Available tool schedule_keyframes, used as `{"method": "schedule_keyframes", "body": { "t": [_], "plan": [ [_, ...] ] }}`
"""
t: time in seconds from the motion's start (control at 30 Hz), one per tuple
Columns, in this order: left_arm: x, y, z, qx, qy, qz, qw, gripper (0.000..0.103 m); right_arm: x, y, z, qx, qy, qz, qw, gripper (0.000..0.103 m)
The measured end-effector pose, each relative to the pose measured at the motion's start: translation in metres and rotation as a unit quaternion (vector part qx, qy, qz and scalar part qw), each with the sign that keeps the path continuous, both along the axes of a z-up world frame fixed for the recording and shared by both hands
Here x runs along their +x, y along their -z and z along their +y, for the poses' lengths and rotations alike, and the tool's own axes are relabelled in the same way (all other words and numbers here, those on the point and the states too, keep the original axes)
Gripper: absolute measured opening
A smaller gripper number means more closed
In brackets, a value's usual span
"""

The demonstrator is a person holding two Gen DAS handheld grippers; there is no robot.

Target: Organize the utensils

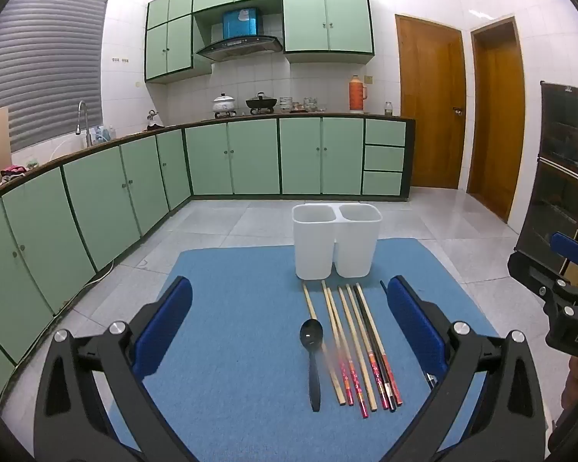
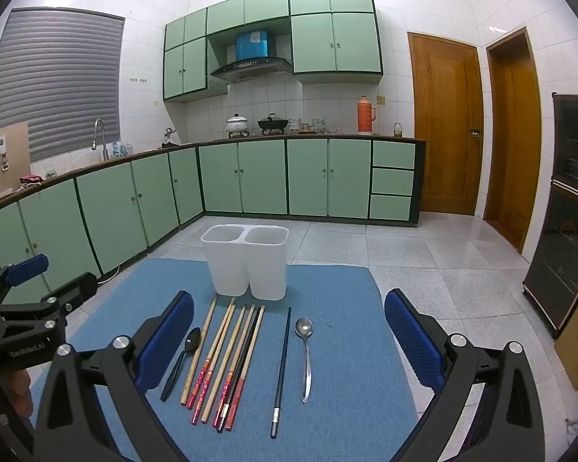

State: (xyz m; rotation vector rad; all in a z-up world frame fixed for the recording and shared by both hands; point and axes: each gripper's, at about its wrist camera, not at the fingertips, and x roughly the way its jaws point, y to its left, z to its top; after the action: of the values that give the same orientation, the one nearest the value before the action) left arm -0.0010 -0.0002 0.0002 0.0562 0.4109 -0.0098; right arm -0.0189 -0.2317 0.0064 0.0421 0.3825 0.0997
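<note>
A white two-compartment utensil holder (image 1: pixel 336 245) (image 2: pixel 246 260) stands empty at the far side of a blue mat (image 1: pixel 231 346) (image 2: pixel 339 346). In front of it lie a black spoon (image 1: pixel 313 358) (image 2: pixel 182 362), several wooden and red-handled chopsticks (image 1: pixel 352 350) (image 2: pixel 227 358), one black chopstick (image 2: pixel 282 369) and a metal spoon (image 2: pixel 305 354). My left gripper (image 1: pixel 289 327) is open and empty above the black spoon and chopsticks. My right gripper (image 2: pixel 289 331) is open and empty above the black chopstick and metal spoon.
Green kitchen cabinets (image 2: pixel 250 181) run along the left and back walls, with pots and a thermos on the counter. Two wooden doors (image 2: pixel 447 123) stand at the right. A dark cabinet (image 2: pixel 566 208) stands at the far right. Grey tiled floor surrounds the mat.
</note>
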Motion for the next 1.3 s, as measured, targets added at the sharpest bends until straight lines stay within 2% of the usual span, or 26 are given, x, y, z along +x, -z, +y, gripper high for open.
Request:
{"method": "schedule_keyframes", "body": {
  "t": [0.4, 1.3],
  "plan": [
    [-0.009, -0.005, 0.005, -0.001, -0.004, 0.001, 1.0000, 0.098, 0.000, 0.000, 0.000, 0.003, 0.000, -0.001, 1.000, 0.097],
    [-0.001, 0.002, 0.009, 0.000, -0.008, 0.004, 1.0000, 0.098, 0.001, 0.000, -0.001, 0.003, 0.000, 0.000, 1.000, 0.097]
  ]
}}
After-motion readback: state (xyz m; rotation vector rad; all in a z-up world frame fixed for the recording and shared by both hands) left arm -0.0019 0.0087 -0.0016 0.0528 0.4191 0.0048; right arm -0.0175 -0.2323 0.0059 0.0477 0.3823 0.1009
